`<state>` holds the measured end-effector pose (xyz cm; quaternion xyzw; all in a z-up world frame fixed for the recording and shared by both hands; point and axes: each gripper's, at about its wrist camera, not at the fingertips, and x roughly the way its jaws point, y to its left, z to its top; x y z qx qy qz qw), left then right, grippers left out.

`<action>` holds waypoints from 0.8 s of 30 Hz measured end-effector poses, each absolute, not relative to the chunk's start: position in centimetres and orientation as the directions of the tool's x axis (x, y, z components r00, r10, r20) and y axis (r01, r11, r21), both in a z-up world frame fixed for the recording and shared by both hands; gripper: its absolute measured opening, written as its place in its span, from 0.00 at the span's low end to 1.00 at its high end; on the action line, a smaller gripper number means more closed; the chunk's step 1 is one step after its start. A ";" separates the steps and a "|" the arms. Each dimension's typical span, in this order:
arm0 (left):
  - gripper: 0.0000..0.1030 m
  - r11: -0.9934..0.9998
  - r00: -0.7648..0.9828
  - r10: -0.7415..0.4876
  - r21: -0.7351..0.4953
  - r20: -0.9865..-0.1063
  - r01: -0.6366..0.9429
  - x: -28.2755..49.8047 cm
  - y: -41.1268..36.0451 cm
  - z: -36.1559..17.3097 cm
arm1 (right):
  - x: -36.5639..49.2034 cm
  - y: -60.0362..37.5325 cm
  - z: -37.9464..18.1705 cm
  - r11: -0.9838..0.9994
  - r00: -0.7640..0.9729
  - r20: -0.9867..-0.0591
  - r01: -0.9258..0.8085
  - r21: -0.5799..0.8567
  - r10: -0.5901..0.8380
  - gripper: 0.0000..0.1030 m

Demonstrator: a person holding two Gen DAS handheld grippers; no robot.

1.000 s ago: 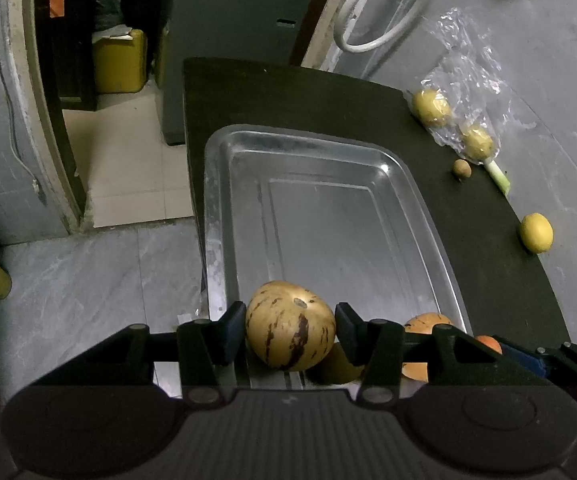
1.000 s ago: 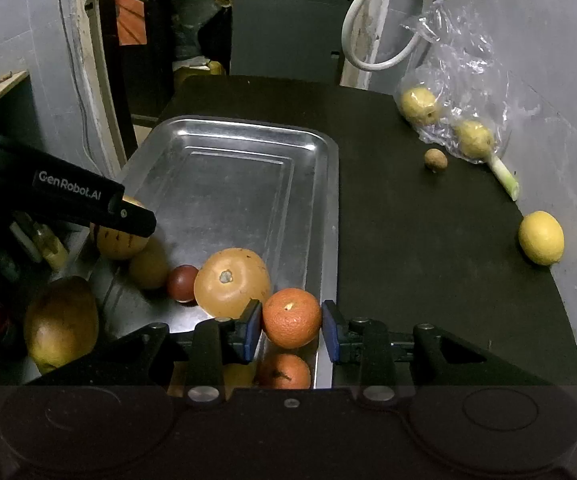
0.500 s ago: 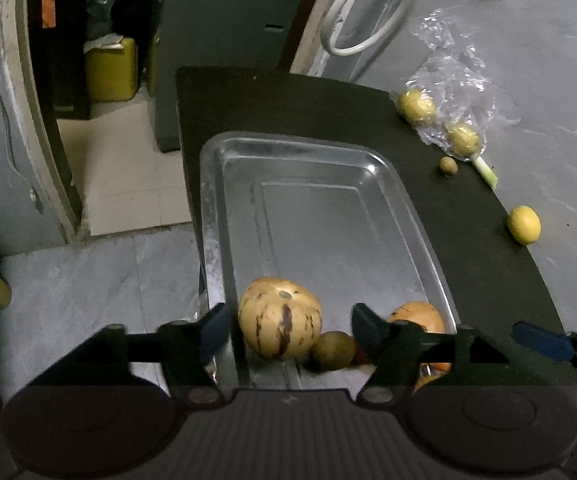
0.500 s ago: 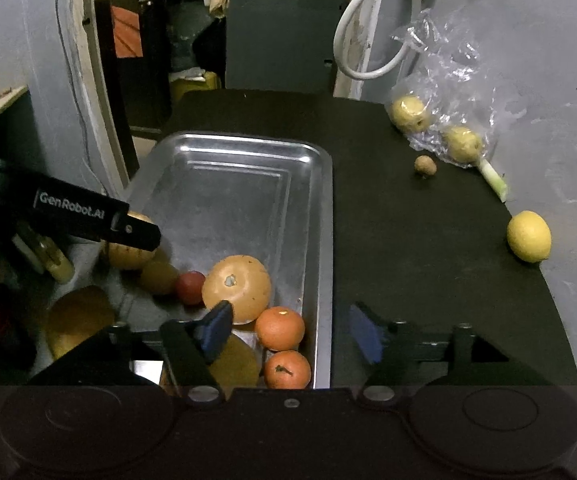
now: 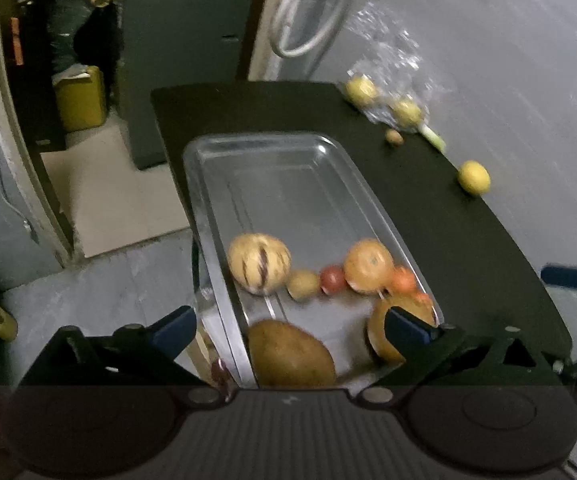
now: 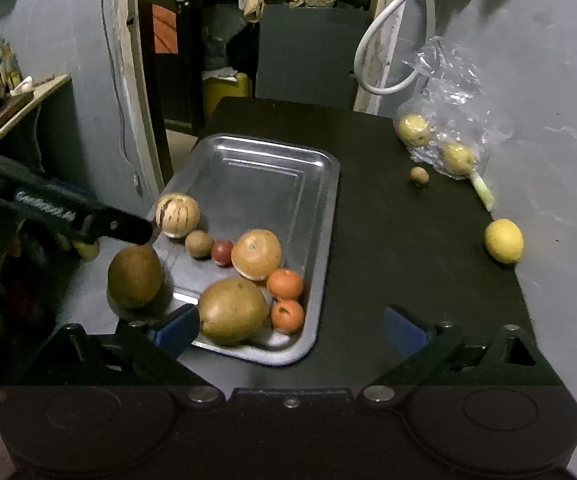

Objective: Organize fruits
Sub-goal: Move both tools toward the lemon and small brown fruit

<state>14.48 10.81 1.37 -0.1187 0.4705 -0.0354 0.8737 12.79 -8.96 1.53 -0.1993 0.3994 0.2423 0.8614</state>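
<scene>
On the black counter (image 6: 388, 264) the metal tray (image 6: 272, 184) now carries the fruit both tools were clamping a second ago. The left hand-held gripper (image 5: 288, 330) has let go of the striped melon (image 5: 258, 262), which sits by the tray's left wall, and has pulled back with its jaws wide apart and empty. The right hand-held gripper (image 6: 290, 326) has likewise released the small orange (image 6: 285, 284) near the tray's right rim and stands spread open. Judging by this, the lemon (image 6: 503, 240) and the bagged fruit (image 6: 456, 158), still out on the counter, remain to collect.
</scene>
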 end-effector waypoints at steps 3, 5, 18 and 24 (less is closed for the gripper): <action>0.99 0.969 0.527 -0.207 -0.246 -0.824 -0.005 13.7 9.8 1.6 | 12.4 -9.8 2.3 0.793 0.549 -0.800 -0.587 -0.164 0.242 0.97; 0.99 0.968 0.516 -0.229 -0.251 -0.826 0.027 13.4 9.3 1.9 | 12.3 -10.6 3.3 0.783 0.554 -0.802 -0.593 -0.190 0.224 0.97; 0.99 0.970 0.577 -0.237 -0.154 -0.782 0.190 18.2 6.4 5.7 | 14.9 -16.1 11.4 0.732 0.737 -0.665 -0.518 -0.442 0.121 0.99; 0.99 0.964 0.666 -0.210 -0.038 -0.716 0.263 21.7 4.4 9.7 | 17.8 -17.6 17.0 0.752 0.807 -0.561 -0.484 -0.447 0.186 0.99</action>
